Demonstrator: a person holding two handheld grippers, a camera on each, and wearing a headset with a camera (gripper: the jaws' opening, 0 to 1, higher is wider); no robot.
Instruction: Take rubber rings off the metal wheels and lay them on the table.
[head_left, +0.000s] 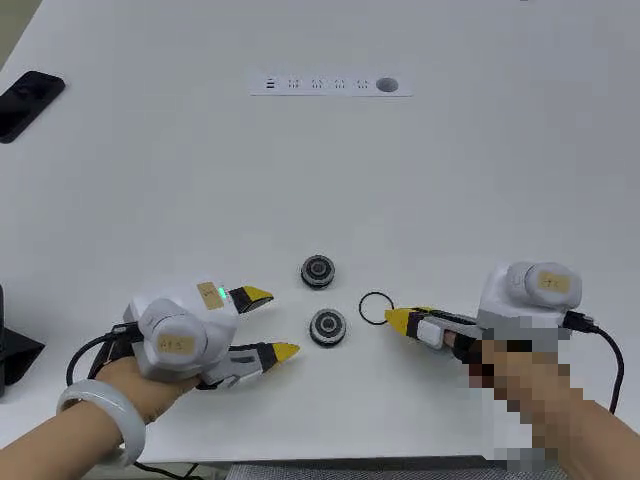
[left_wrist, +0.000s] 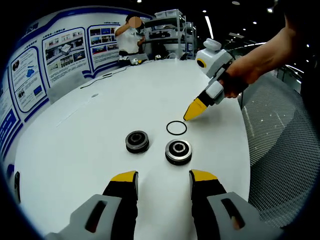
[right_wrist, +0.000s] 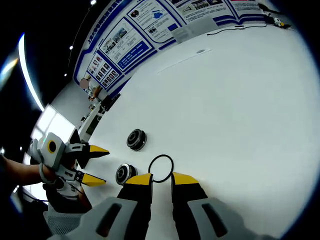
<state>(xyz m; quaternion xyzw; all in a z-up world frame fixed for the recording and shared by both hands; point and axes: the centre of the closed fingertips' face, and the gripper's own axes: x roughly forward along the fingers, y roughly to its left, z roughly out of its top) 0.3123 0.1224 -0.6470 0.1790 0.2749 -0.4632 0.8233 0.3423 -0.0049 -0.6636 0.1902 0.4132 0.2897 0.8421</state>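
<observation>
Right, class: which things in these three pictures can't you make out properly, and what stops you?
- Near wheel, far wheel: whether rubber rings are on them; too small in all views.
- Black object: head view, cut off by the left edge, so what it is stays unclear.
- Power strip: head view, markings too small.
- Posters: left gripper view, text too small and warped by the fisheye.

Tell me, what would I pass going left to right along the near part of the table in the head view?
Left tool → nearer metal wheel → rubber ring → right tool. The farther wheel overlaps the nearer one sideways, so it is left out.
</observation>
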